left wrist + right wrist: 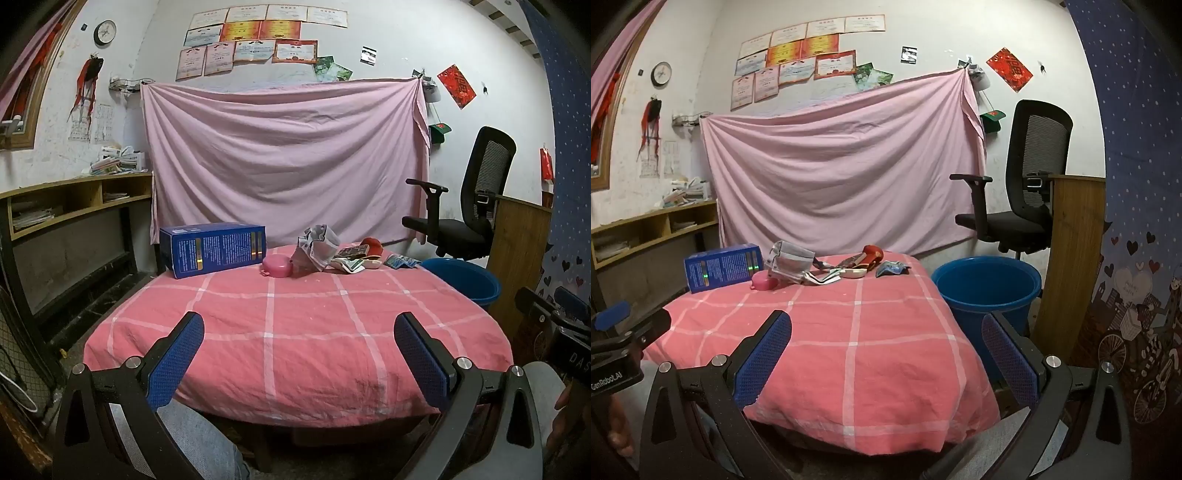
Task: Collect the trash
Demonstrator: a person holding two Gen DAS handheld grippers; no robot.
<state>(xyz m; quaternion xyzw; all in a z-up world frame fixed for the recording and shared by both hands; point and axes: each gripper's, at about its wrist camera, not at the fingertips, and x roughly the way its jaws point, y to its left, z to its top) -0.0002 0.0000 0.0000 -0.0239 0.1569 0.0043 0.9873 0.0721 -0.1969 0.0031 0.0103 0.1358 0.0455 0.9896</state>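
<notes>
Trash lies at the far end of a table with a pink checked cloth point(295, 332): a crumpled grey wrapper point(316, 246), flat packets point(352, 260), a red wrapper point(371, 245) and a blue-green packet point(400, 261). The same pile shows in the right wrist view: grey wrapper point(790, 264), red wrapper point(871, 254), blue-green packet point(892, 268). A blue bucket point(986, 286) stands on the floor right of the table; it also shows in the left wrist view point(463, 278). My left gripper point(299, 332) is open and empty over the near edge. My right gripper point(886, 332) is open and empty, well short of the trash.
A blue box point(214, 248) and a pink round case point(276, 265) sit at the far left of the table. A black office chair point(1015, 192) and a wooden panel point(1071, 258) stand right of the bucket. A pink sheet point(288, 162) hangs behind. Shelves point(74, 199) line the left wall.
</notes>
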